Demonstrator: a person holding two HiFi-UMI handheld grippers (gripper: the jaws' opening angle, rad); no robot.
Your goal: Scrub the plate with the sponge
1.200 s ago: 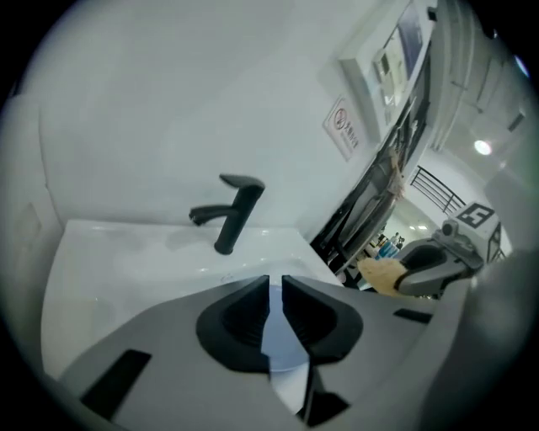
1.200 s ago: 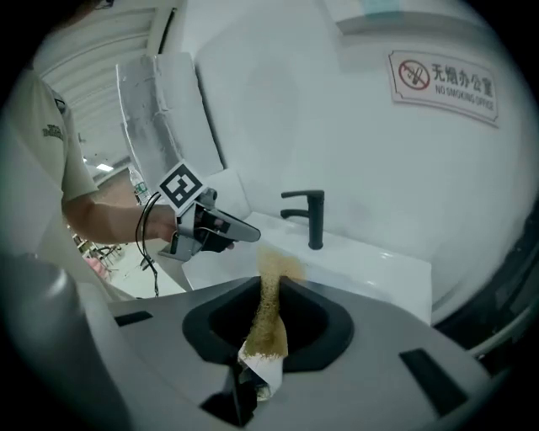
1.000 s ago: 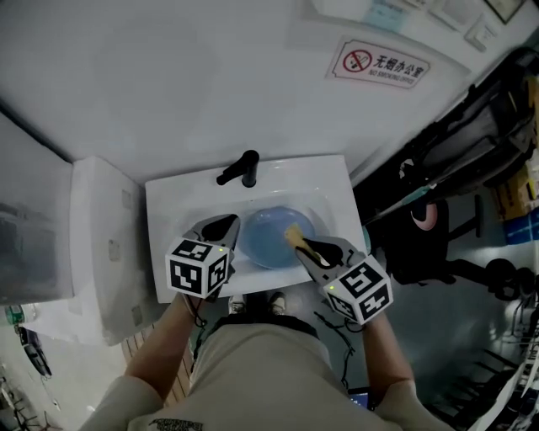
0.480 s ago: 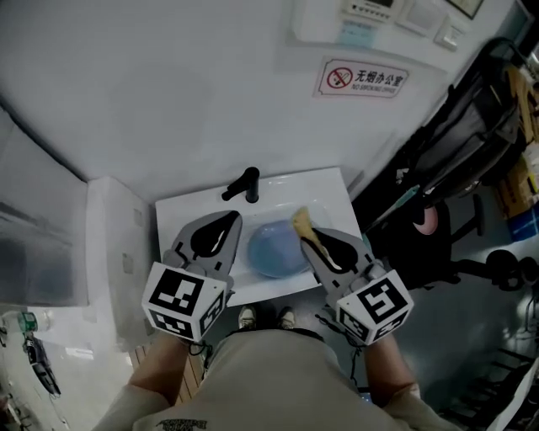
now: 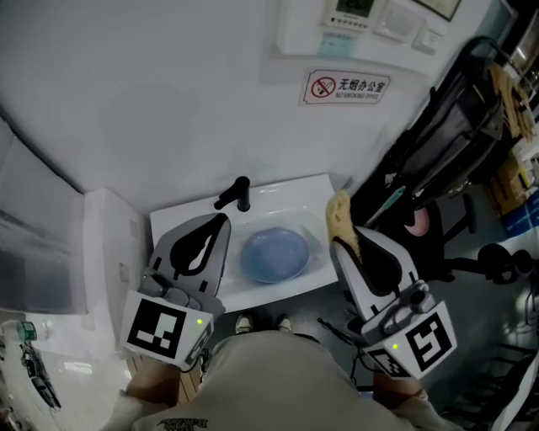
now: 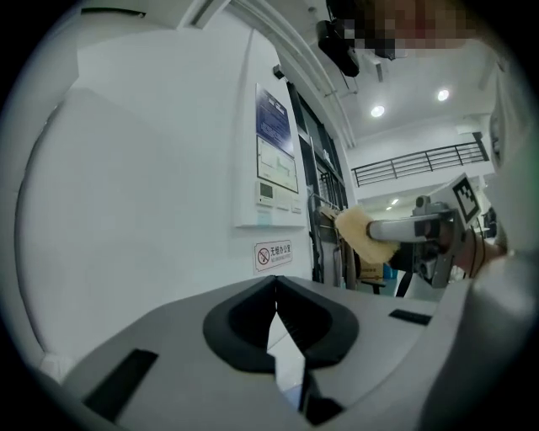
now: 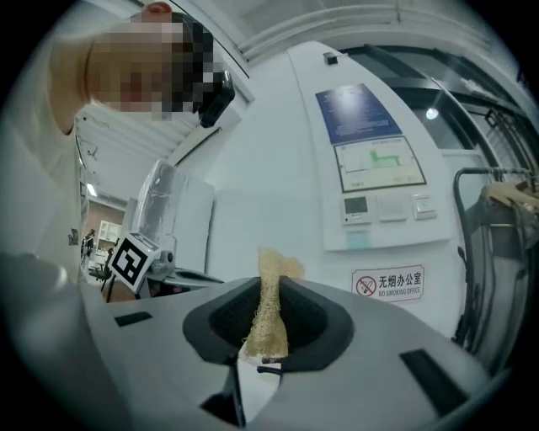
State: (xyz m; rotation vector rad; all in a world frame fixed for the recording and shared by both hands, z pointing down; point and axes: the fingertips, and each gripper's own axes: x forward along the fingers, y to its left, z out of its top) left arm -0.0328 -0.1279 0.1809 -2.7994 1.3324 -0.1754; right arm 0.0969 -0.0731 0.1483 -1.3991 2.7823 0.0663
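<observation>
A round blue plate (image 5: 274,255) lies flat in the white sink (image 5: 290,190), well below both grippers. My right gripper (image 5: 344,240) is raised over the sink's right edge and shut on a tan fibrous sponge (image 5: 341,219). In the right gripper view the sponge (image 7: 269,311) stands pinched between the jaws of the right gripper (image 7: 271,282). My left gripper (image 5: 221,220) hangs over the sink's left side, shut with nothing in it. In the left gripper view the closed left gripper (image 6: 275,282) points level at the wall, and the sponge (image 6: 364,236) shows off to the right.
A black faucet (image 5: 234,195) stands at the sink's back edge. Above the sink, the white wall carries a no-smoking sign (image 5: 348,86) and a control panel (image 5: 354,13). A white cabinet (image 5: 105,244) flanks the left; black chairs and racks (image 5: 438,168) crowd the right.
Both grippers have risen from the basin and now point level. The sponge has come up off the plate in the right gripper. The plate stays in the sink.
</observation>
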